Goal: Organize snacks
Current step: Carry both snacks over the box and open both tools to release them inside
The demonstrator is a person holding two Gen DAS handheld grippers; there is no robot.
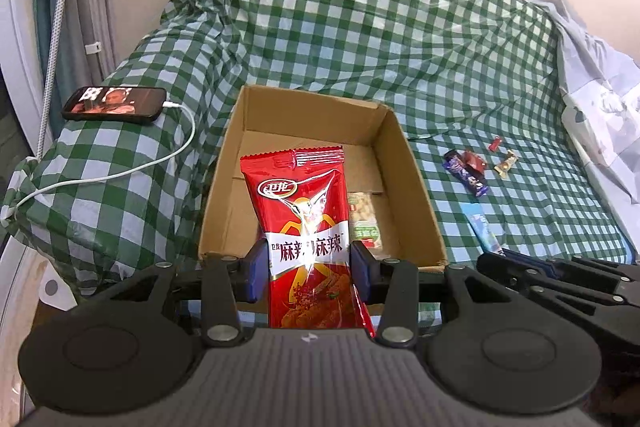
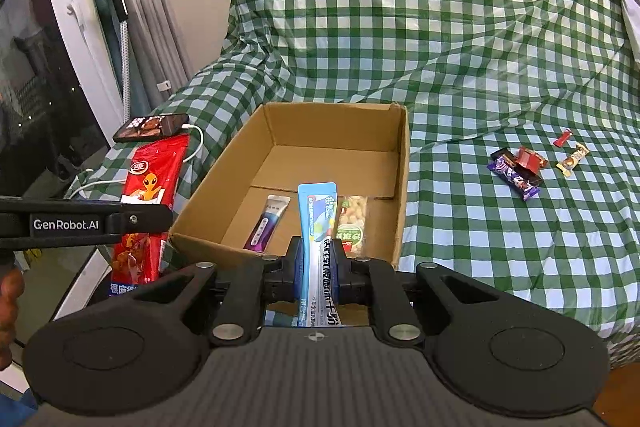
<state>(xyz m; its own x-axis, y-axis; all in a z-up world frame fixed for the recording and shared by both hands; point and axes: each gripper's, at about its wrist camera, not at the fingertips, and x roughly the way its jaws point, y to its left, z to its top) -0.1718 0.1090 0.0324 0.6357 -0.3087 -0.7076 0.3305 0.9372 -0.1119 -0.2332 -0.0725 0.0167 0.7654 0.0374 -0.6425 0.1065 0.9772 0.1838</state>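
The left gripper (image 1: 308, 269) has its fingers (image 1: 253, 275) clenched on the middle of a red snack bag (image 1: 306, 227), which stands upright between them with its top edge reaching over the near wall of the cardboard box (image 1: 394, 147). The right gripper (image 2: 318, 267) grasps a slim blue packet (image 2: 316, 219), its fingers (image 2: 297, 265) pressed close against both flat sides; the packet also stands upright, just at the near wall of the box.

Beyond the fingers, on the box floor, lie a purple sachet (image 2: 267, 223), left of the blue packet, and a clear bag of nuts with a green label (image 2: 353, 221), right of it. In the right wrist view the left gripper and its red bag show to the left of the box.

The box sits on a bed covered with a green checked cloth (image 2: 460, 39). Farther right of the fingers, well apart from the box, a few small sweets lie on the cloth: a purple bar (image 2: 514, 179), a red-brown wrapper (image 2: 530, 159), a gold one (image 2: 574, 159) and a tiny red one (image 2: 563, 137). Far left, a phone (image 1: 114, 105) with a white cable (image 1: 120, 173) rests on the cloth.
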